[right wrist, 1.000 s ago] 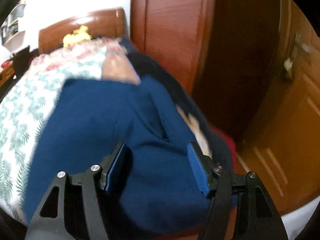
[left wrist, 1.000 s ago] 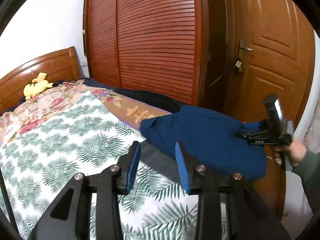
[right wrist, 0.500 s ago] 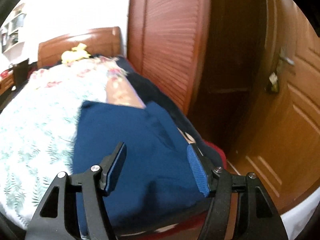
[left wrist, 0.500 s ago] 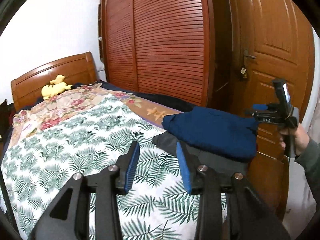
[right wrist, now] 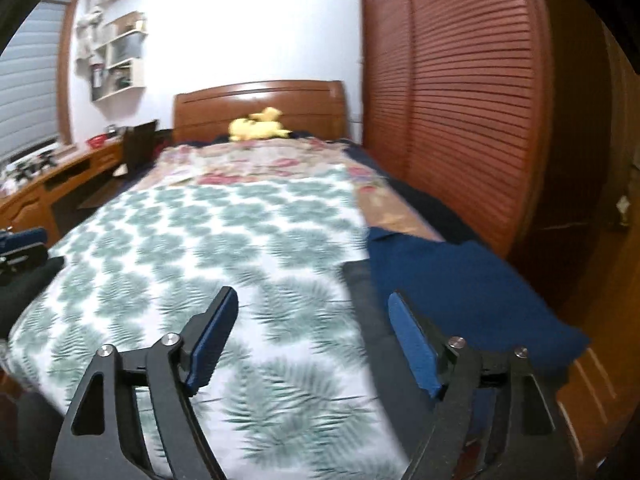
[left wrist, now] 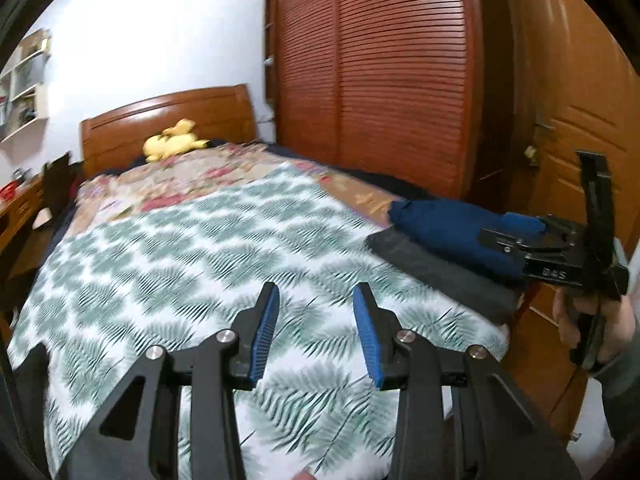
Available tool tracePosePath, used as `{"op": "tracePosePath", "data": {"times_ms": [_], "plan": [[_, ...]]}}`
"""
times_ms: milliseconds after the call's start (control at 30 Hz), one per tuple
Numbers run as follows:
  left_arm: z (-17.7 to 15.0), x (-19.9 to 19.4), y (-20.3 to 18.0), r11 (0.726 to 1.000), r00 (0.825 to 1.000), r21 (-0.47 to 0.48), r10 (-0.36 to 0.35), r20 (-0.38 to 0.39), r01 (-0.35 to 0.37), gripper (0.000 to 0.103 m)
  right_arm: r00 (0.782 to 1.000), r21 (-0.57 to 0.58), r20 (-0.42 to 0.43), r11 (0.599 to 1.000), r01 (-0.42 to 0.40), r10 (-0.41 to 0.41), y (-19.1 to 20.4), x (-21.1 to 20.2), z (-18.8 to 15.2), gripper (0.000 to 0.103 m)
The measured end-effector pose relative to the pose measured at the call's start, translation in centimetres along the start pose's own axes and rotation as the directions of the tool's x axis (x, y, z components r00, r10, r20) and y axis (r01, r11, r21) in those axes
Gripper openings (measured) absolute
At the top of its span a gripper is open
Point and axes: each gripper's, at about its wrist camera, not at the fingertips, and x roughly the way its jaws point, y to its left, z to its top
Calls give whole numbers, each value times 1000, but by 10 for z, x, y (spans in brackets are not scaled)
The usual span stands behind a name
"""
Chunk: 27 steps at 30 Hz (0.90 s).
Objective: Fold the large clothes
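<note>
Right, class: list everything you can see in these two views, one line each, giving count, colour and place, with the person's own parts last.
blue garment: one, navy, folded, on the grey garment at the bed's near right corner
grey garment: one, dark grey, folded, under the blue garment
bedspread: one, white with green leaves, over the bed
floral quilt: one, pink and beige, nearer the headboard
plush toy: one, yellow, by the headboard
headboard: one, brown wood
wardrobe: one, reddish slatted doors, right of the bed
door: one, brown
desk: one, wood, left of the bed
shelves: white, on the wall
left gripper: open, empty
right gripper: opening, empty
hand: one, holding the right gripper
</note>
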Motion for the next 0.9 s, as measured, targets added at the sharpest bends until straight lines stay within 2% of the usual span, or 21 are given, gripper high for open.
{"op": "tracePosePath", "data": {"times_ms": [67,167,233,467,600,767,900], "plan": [[-13,-8,11,998,998,-9,59,-4,-59,37,999,-1,7,999,-37,37,24,1,-6,81],[-33,-21,30,985,986,-39,168,-15,-169,37,995,-5,7,995,-95,95,57,1,-13,82],[-48,-30,43,975,978,-78,209,-26,-210,37,994,-17,12,994,-111,111,79,0,-17,82],[-96,-61,87,941,955,-160,296,-34,-298,37,980,-49,5,979,-200,201,138,-7,-32,82],[-113,-78,102,920,938,-185,344,-39,-345,37,972,-64,3,970,-236,236,163,-10,-38,82],[-130,-103,120,894,922,-235,387,-27,-382,37,963,-71,32,962,-264,267,189,-22,-43,82],[-137,-119,124,883,912,-247,410,-10,-400,37,959,-78,79,961,-267,273,204,-36,-48,82]]}}
